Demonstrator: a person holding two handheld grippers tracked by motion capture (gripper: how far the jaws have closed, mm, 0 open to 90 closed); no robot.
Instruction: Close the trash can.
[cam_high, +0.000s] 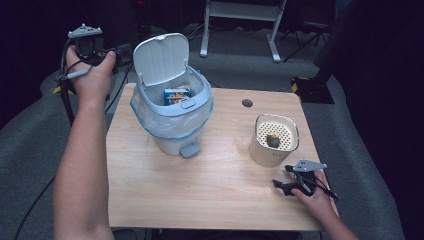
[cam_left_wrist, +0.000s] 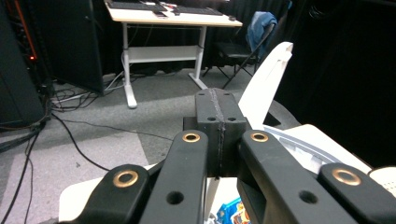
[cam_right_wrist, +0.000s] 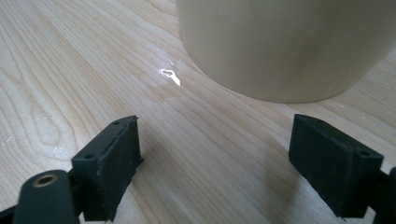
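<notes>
On the bench: a white pedal bin (cam_high: 172, 115) is standing at the back left, and a cream canister (cam_high: 272, 142) is standing toward the right.

Bench (cam_high: 200, 185): pale wood; it is carrying both containers, which are sitting well apart.

Bin lid (cam_high: 161, 57): it is standing open, tilted back behind the bin; in the left gripper view it is rising as a white blade (cam_left_wrist: 264, 81) just beyond the jaws.

Bin liner (cam_high: 150, 117): a thin clear-blue bag is folding over the rim and hanging down the bin's sides.

Packet (cam_high: 177, 95): a blue and yellow packet is lying inside the bin, near the back wall; a corner of it (cam_left_wrist: 231, 212) is peeking out beneath the jaws in the left gripper view.

Left hand-held gripper (cam_high: 120, 52): it is hanging off the bench's back left corner, beside the open lid and above the bin's rim; its jaws are pressing flat together with nothing between them (cam_left_wrist: 219, 135).

Right hand-held gripper (cam_high: 282, 182): it is resting low on the bench at the front right, just beside the canister; its jaws are standing wide apart and holding nothing (cam_right_wrist: 215, 163).

Canister top (cam_high: 276, 134): a dotted, perforated surface is carrying a small dark lump (cam_high: 273, 140) in its middle.

Canister wall (cam_right_wrist: 289, 46): it is sitting just ahead of the right jaws, not touching them.
</notes>
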